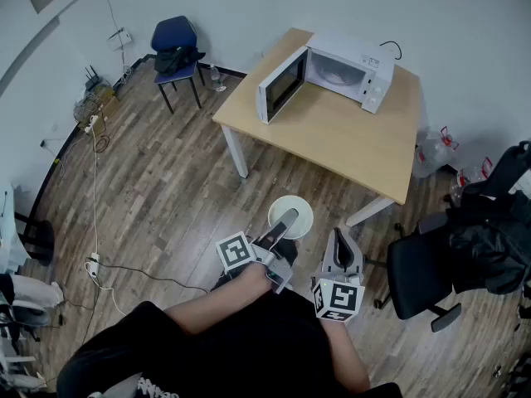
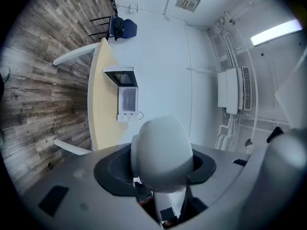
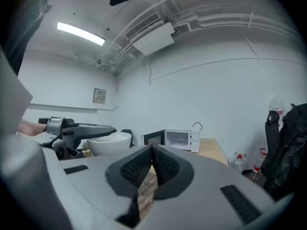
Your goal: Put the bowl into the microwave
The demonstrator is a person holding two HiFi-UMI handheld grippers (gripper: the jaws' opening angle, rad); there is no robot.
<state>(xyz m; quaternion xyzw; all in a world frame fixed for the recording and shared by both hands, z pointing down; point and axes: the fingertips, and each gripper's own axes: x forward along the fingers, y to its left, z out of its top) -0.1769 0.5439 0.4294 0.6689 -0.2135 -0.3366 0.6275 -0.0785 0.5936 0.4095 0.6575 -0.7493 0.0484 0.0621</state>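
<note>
**Bowl held ready, microwave standing open**
The left gripper (image 1: 285, 220) pinches the rim of the smooth, round white bowl (image 1: 304, 220), keeping it level near the person, well short of the pale wooden table (image 1: 348, 143). On the table's far side the boxy white microwave (image 1: 342, 69) has its door (image 1: 280, 85) swung wide to receive it. The right gripper (image 3: 152, 153) is pressed together, empty.

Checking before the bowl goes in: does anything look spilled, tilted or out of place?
Nothing stands out. The bowl sits upright in the left gripper, and the microwave stands on the table with its door open.
</note>
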